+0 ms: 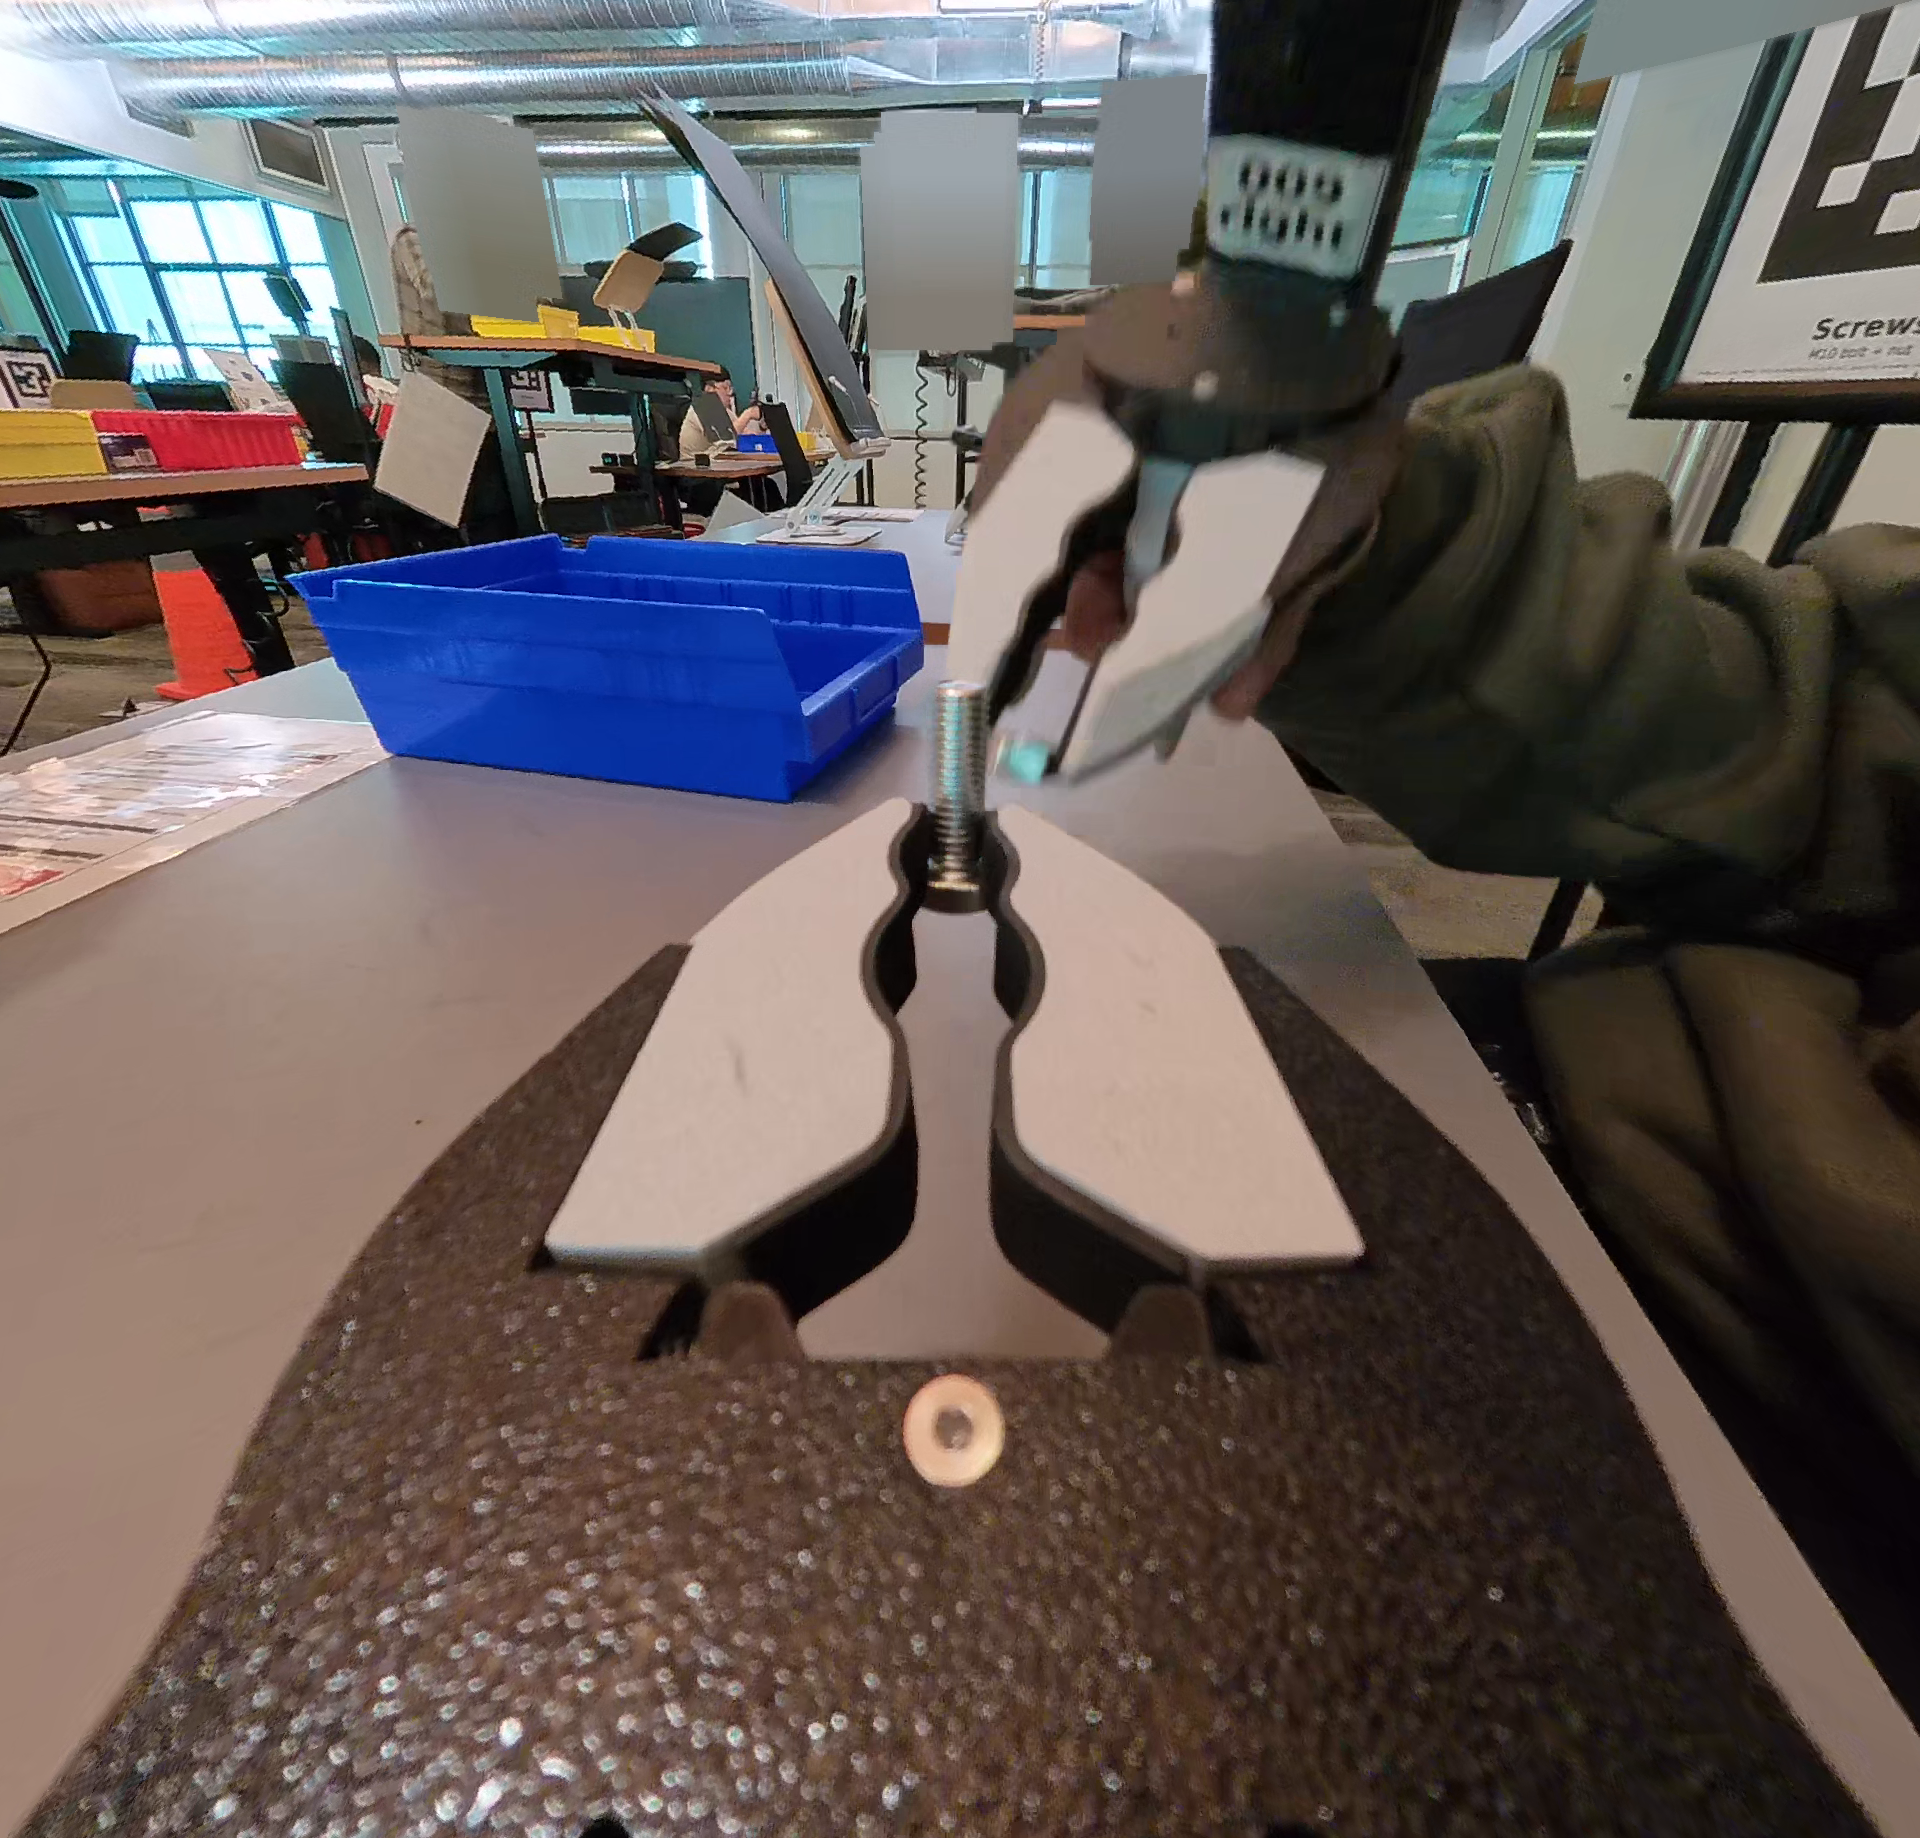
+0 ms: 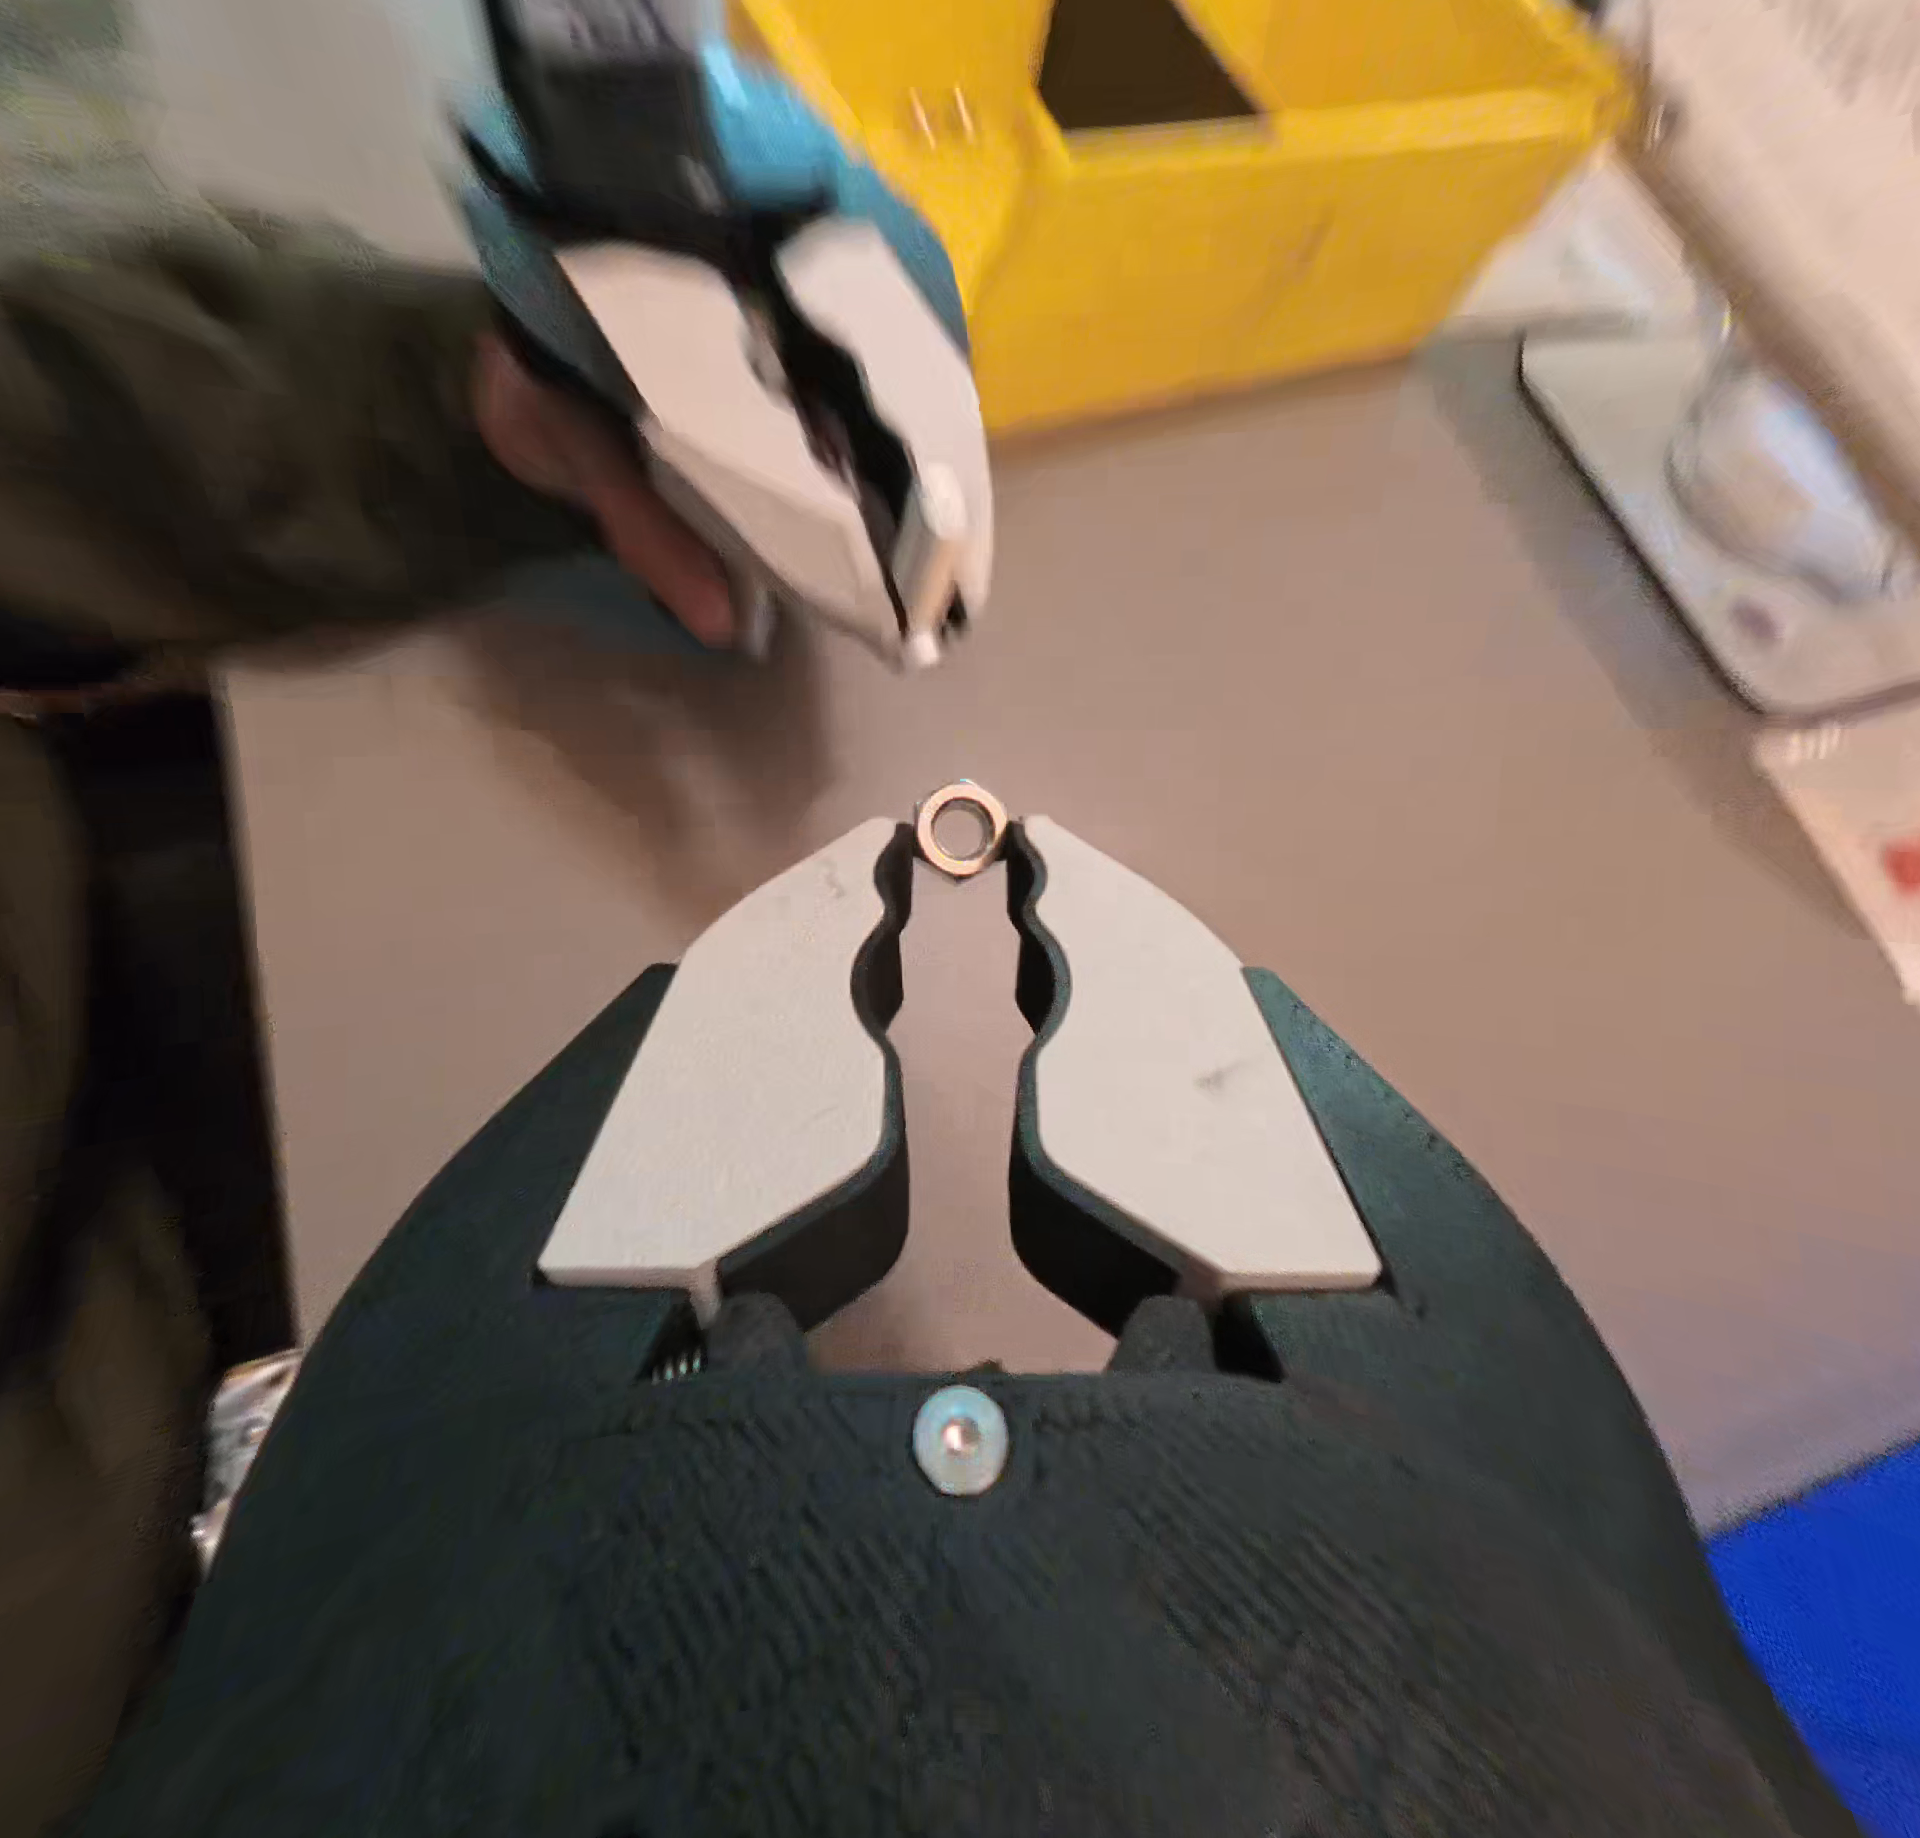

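The left tool [image 1: 954, 858] was closed on a bolt [image 1: 958, 749], gripping it low at the tips of the fingers, so that the threaded shaft stood upright above them. The right tool [image 2: 957, 838] was closed on a small nut [image 2: 957, 830], held between the very tips, with its hole facing the right wrist camera. In the left wrist view the right tool came down from above at a slant, and the nut was just beside the upper part of the bolt, on its right side; I could not tell if the two were touching. In the right wrist view the left tool was blurred, and the bolt in it could not be made out clearly. Both tools were above a grey counter [image 1: 312, 957]. A blue bin [image 1: 623, 645] stood on the counter behind the bolt and a little to the left, well apart from it. A yellow bin [image 2: 1247, 230] stood beyond the left tool in the right wrist view. A printed sheet [image 1: 156, 791] lay flat near the left edge of the counter. A green sleeve [image 1: 1558, 645] covered the arm behind the right tool. Nothing lay between the nut and the bolt.
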The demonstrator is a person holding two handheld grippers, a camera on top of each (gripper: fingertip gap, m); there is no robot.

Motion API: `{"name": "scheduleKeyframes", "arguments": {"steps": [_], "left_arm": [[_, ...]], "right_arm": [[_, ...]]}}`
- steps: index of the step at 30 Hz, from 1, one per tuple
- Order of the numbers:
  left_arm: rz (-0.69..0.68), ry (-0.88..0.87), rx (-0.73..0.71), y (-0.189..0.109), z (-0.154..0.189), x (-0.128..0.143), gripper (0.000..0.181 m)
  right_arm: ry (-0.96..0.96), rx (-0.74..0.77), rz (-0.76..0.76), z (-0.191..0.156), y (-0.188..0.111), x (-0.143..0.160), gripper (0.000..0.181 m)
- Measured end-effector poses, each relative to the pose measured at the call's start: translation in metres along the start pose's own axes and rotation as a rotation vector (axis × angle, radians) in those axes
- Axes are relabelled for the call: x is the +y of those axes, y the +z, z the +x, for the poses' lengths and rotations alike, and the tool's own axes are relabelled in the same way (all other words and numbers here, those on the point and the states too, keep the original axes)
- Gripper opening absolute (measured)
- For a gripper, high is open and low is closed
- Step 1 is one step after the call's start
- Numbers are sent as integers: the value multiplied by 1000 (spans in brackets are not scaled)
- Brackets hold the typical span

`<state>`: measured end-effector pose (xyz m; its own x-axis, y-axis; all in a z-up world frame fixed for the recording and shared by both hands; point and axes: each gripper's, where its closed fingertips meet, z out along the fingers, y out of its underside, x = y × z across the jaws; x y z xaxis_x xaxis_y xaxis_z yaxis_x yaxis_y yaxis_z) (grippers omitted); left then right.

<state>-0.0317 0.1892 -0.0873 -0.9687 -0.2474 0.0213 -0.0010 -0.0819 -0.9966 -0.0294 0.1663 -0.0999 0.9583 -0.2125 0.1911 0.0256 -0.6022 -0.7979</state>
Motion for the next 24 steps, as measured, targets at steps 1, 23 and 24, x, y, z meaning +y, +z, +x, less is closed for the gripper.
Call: {"name": "scheduleKeyframes", "arguments": {"steps": [1,23,24], "left_arm": [[10,-2,7,0,1,-1,9],[-6,21,-15,-2,-2,1,9],[-4,21,-17,-2,-2,1,9]], "right_arm": [[-26,-32,55,-3,-8,-18,17],[-127,-117,-45,-3,10,-52,17],[-123,-121,-43,-3,10,-52,17]]}}
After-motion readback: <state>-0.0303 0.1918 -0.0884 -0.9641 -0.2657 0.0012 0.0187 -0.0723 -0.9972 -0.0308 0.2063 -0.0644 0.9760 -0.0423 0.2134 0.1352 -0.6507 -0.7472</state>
